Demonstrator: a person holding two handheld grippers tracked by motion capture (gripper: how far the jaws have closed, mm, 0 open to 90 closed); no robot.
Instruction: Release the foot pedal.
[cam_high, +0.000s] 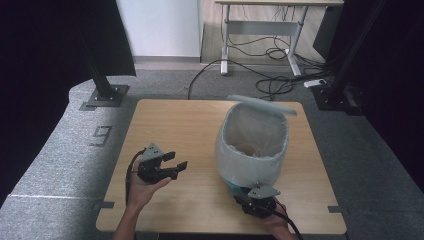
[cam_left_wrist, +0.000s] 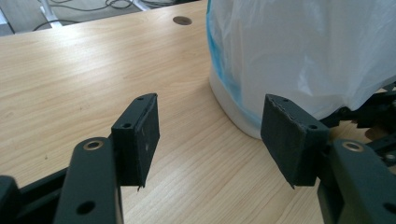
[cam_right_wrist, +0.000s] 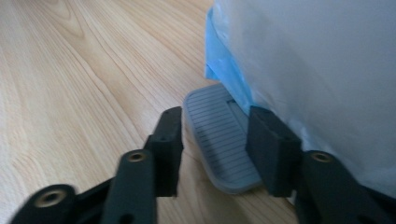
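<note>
A white pedal bin (cam_high: 252, 145) lined with a translucent white bag stands right of centre on the wooden table (cam_high: 175, 125), its lid (cam_high: 262, 105) raised. My right gripper (cam_high: 245, 194) sits at the bin's near foot. In the right gripper view its jaws (cam_right_wrist: 215, 140) stand apart over the grey ribbed pedal (cam_right_wrist: 217, 126), with the bag (cam_right_wrist: 327, 60) and a blue liner edge (cam_right_wrist: 219, 60) just to the right. My left gripper (cam_high: 179, 160) hovers left of the bin, open with nothing between its fingers (cam_left_wrist: 210, 135); the bin (cam_left_wrist: 299, 51) lies ahead to its right.
Bare tabletop stretches left of and behind the bin, with a small round hole (cam_left_wrist: 182, 20) near the far edge. Grey carpet surrounds the table. Cables (cam_high: 272, 82) and a desk frame (cam_high: 260, 40) lie beyond, and black posts (cam_high: 102, 85) stand at the back corners.
</note>
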